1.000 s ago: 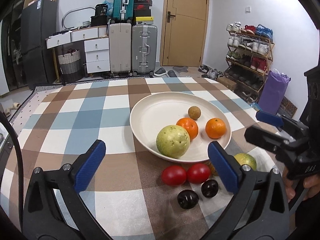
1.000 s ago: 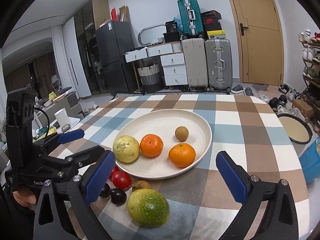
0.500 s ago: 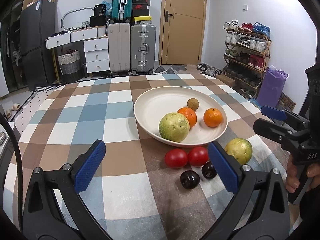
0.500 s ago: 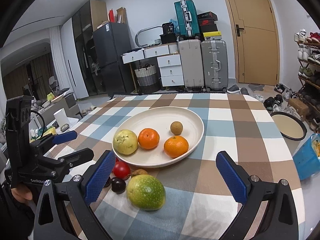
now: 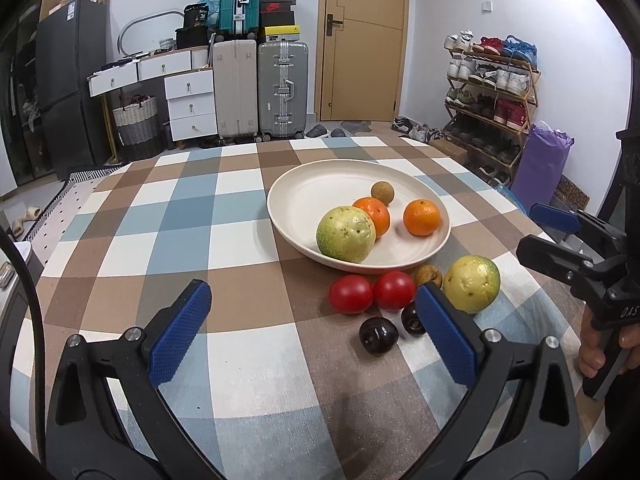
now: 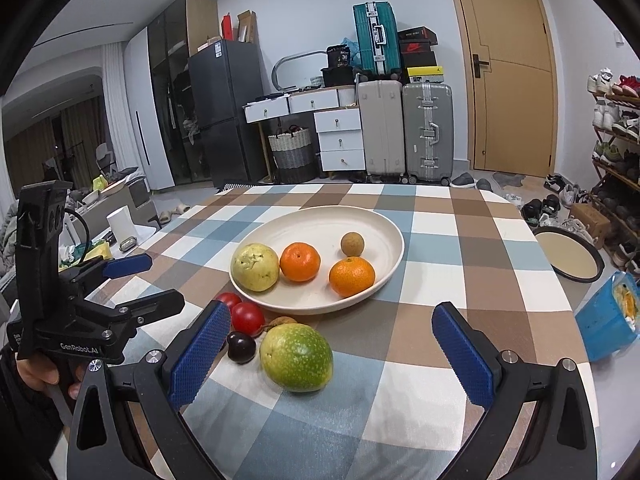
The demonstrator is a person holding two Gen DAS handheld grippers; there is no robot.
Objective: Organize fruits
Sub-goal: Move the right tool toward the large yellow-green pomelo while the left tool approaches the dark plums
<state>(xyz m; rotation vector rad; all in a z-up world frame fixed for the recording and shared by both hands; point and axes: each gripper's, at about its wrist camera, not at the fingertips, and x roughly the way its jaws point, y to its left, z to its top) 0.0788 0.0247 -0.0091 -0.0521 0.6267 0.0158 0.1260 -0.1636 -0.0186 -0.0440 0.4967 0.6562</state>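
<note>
Left gripper [image 5: 312,332] and right gripper [image 6: 330,350] both held low with fingers spread wide and empty, cream plate [image 6: 384,236] mid-table holding a guava [image 6: 255,267], two oranges [image 6: 300,262] and a longan [image 6: 352,243], green guava [image 6: 296,358], tomatoes [image 5: 351,294] and dark plums [image 5: 378,335] on the checked cloth [image 5: 180,220] just beside the plate's near rim

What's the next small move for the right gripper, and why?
Probably ease the right gripper forward and down around the green guava. Its jaws are open and empty, and that guava lies nearest it on the tablecloth, outside the plate that already holds four fruits.
</note>
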